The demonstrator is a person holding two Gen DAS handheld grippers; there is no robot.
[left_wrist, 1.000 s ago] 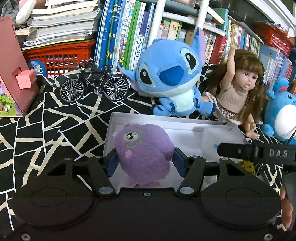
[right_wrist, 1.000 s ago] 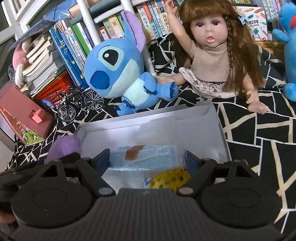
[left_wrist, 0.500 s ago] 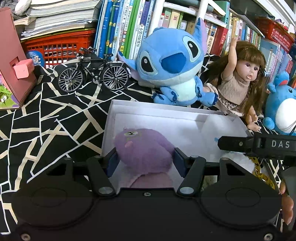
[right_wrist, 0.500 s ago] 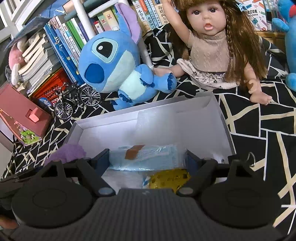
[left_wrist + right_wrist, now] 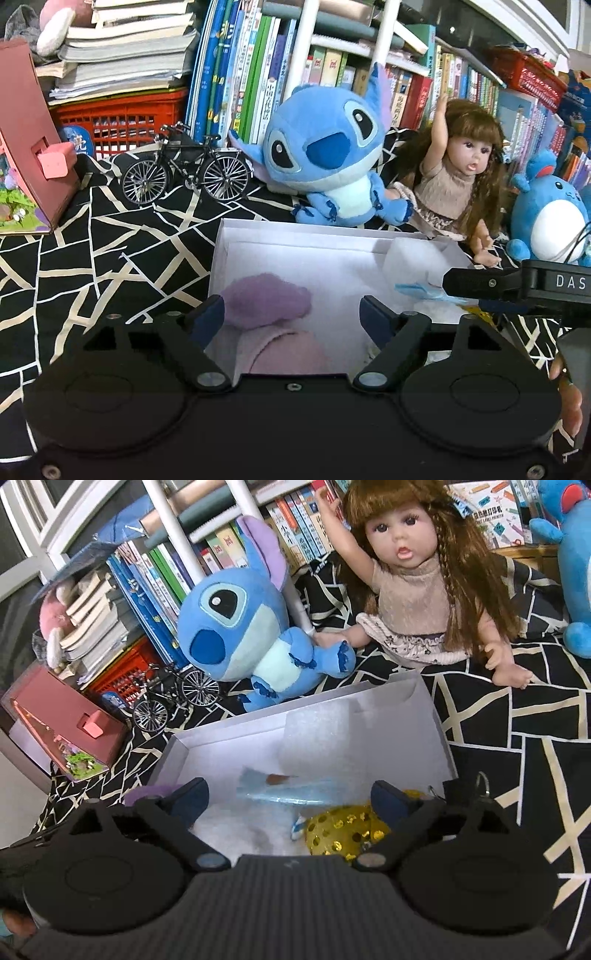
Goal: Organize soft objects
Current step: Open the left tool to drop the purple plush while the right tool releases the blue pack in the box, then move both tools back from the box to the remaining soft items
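A white open box (image 5: 295,236) lies on the black patterned cloth; it also shows in the right wrist view (image 5: 406,701). A purple plush (image 5: 266,299) lies inside the box at its left, free between the spread fingers of my left gripper (image 5: 291,314), which is open. My right gripper (image 5: 291,797) is open above the box; a blue packet (image 5: 291,786) lies loose below it, beside a yellow spotted soft ball (image 5: 343,830) and a white foam piece (image 5: 314,734).
A blue Stitch plush (image 5: 328,162), a doll (image 5: 458,184) and a blue round plush (image 5: 546,218) sit behind the box. A model bicycle (image 5: 184,170), a pink box (image 5: 29,147), a red basket (image 5: 122,118) and bookshelves stand at the back.
My left gripper opened and let the purple plush drop into the box. My right gripper opened and released the blue packet, which now lies in the box.
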